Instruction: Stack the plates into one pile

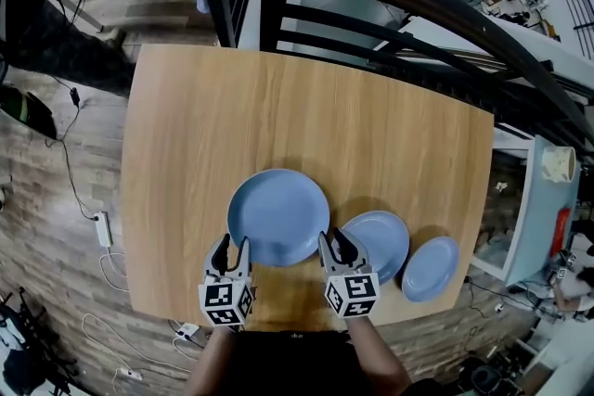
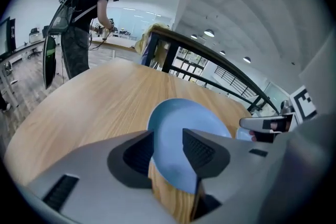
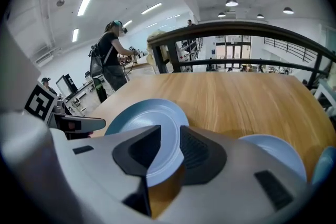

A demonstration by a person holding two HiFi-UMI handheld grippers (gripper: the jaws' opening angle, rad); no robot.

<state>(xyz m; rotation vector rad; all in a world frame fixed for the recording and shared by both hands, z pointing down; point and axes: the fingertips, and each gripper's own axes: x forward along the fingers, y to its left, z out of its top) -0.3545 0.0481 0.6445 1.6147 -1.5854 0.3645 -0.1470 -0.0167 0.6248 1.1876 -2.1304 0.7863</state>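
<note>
Three blue plates lie separately on the wooden table, with both grippers open at the biggest one's near rim.

In the head view the large plate [image 1: 278,216] lies low and centre on the table [image 1: 186,134], the medium plate [image 1: 376,241] just beside it to the right, and the small plate [image 1: 432,267] further right, near the table's lower right edge. The left gripper [image 1: 232,248] sits at the large plate's lower left rim and the right gripper [image 1: 334,241] at its lower right rim, next to the medium plate. In each gripper view the fingers [image 2: 202,149] are spread, and the large plate's edge shows in the gap just beyond them, with no pad pressing on it.
</note>
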